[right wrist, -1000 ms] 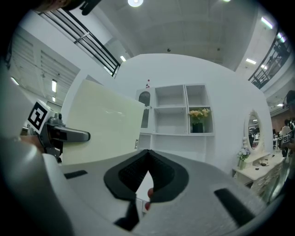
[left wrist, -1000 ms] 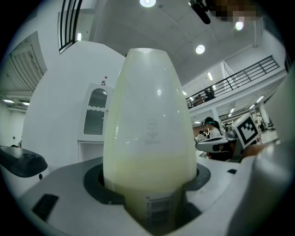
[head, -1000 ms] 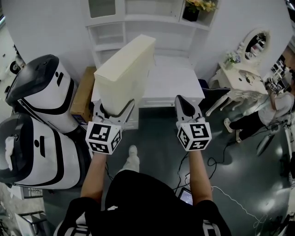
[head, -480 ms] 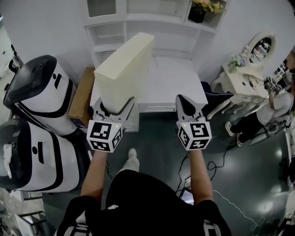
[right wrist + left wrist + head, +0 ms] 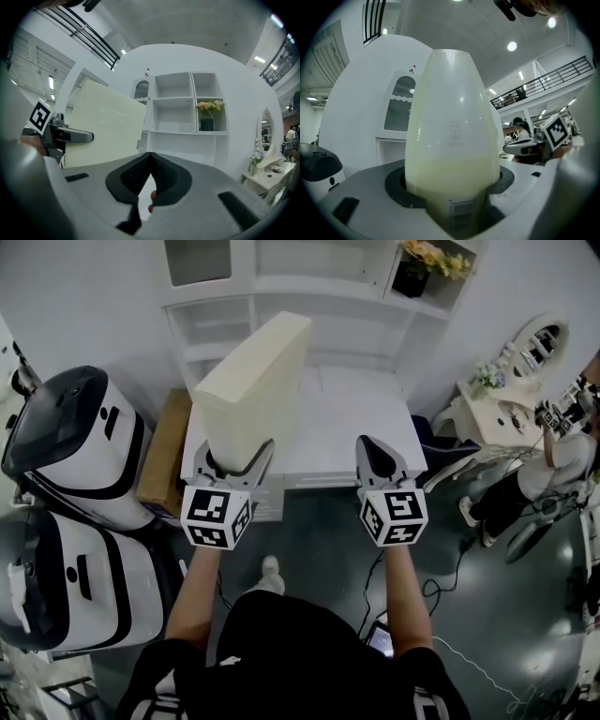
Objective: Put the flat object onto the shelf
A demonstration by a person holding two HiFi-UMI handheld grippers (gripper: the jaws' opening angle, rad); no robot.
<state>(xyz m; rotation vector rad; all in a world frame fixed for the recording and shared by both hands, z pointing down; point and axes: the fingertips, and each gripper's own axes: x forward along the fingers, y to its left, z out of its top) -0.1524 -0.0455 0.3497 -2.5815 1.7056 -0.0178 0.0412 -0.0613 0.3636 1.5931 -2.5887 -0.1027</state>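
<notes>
Approaching the shelf unit [image 5: 281, 296] reads as the step in hand: it is tall and white, stands against the wall with open compartments, and has a white bench [image 5: 356, 418] jutting out below them. The flat object [image 5: 253, 381], a cream slab, is off every surface. It stands on edge and leans away toward the shelves, carried over the bench's near left corner. The left gripper [image 5: 234, 457] has its fingers clenched on the slab's lower end only, so most of its length hangs free above the grip. The right gripper [image 5: 378, 446] is level beside it, well apart from the slab, with its fingers pressed together on nothing. Judgement: with one low grip on a long panel, the top will want to swing, so move steadily and keep the wrist from rolling. Pick a compartment wide enough before committing, then lead with the far edge and lay the slab down rather than drop it. The free right gripper could steady the open side if the slab sways. Flower pot [image 5: 412, 273] sits in the upper right compartment, so steer clear of that side.
</notes>
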